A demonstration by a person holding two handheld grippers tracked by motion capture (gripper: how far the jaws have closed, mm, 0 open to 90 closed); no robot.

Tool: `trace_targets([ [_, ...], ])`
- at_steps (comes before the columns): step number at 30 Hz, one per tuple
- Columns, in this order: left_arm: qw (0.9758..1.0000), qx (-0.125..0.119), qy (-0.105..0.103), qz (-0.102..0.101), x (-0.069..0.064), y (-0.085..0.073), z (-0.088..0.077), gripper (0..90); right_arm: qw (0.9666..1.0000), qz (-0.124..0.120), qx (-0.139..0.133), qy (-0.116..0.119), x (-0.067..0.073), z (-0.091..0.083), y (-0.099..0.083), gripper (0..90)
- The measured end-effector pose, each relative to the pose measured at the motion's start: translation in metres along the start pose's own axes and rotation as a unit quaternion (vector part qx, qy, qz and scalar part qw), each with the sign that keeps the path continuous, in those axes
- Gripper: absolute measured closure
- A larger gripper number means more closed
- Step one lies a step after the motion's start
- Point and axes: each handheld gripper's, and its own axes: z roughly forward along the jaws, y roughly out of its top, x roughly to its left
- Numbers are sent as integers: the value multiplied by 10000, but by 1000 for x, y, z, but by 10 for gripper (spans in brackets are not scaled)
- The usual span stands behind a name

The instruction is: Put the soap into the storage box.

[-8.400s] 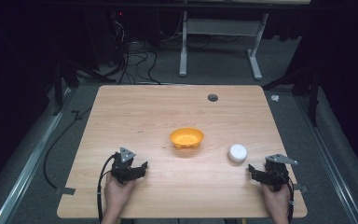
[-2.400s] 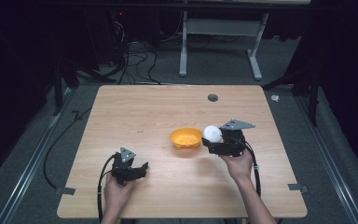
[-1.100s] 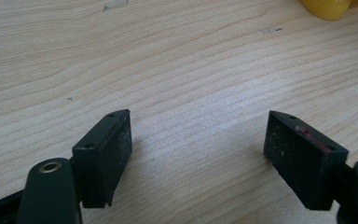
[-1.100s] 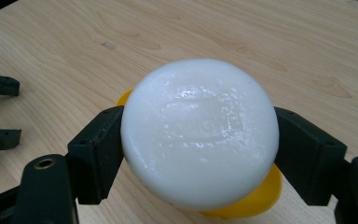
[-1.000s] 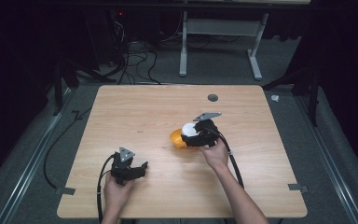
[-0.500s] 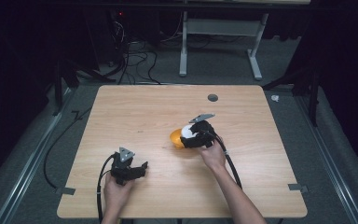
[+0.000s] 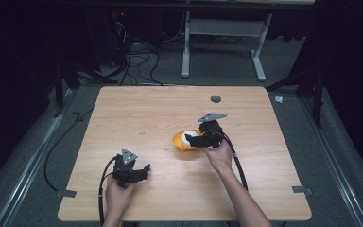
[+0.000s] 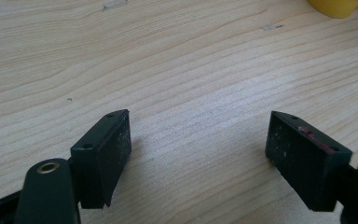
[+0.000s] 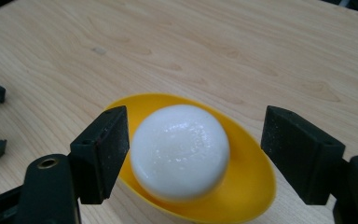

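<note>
A white ball (image 9: 179,151) lies in the yellow bowl (image 9: 247,196) in the middle of the wooden table (image 7: 146,118). My right gripper (image 9: 198,122) straddles the ball. Its jaws have just been closing a little. The left pad (image 9: 105,149) is at the ball's side, and the right pad (image 9: 298,149) stands well apart from it. In the high view the right gripper (image 7: 192,140) hangs over the bowl (image 7: 178,143) with the ball (image 7: 187,137) at its tips. My left gripper (image 7: 142,171) rests open near the front left edge, with bare wood between its pads (image 8: 105,154).
A dark round hole (image 7: 215,99) sits in the tabletop at the back right. Tape strips mark the front corners (image 7: 66,193) (image 7: 301,190). The bowl's base (image 8: 333,7) shows far off in the left gripper view. Cables and a white table frame (image 7: 224,33) lie beyond the far edge.
The right gripper has carried the ball from the table's right side to the bowl and sunk slightly over it in the last second. The left gripper has not moved.
</note>
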Motion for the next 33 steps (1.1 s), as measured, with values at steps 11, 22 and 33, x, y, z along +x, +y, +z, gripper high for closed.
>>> trace_targets([
  [11, 10000, 0, 15, 15, 0, 0, 0, 225, 9993, 157, -329, -109, -15, -25, -6, 282],
  [22, 10000, 1, 14, 15, 0, 0, 0, 225, 9980, 247, -551, -210, -27, -47, -11, 289],
  [33, 10000, 2, -7, 33, 0, 0, 0, 225, 9968, 284, -698, -267, -33, -66, -17, 295],
])
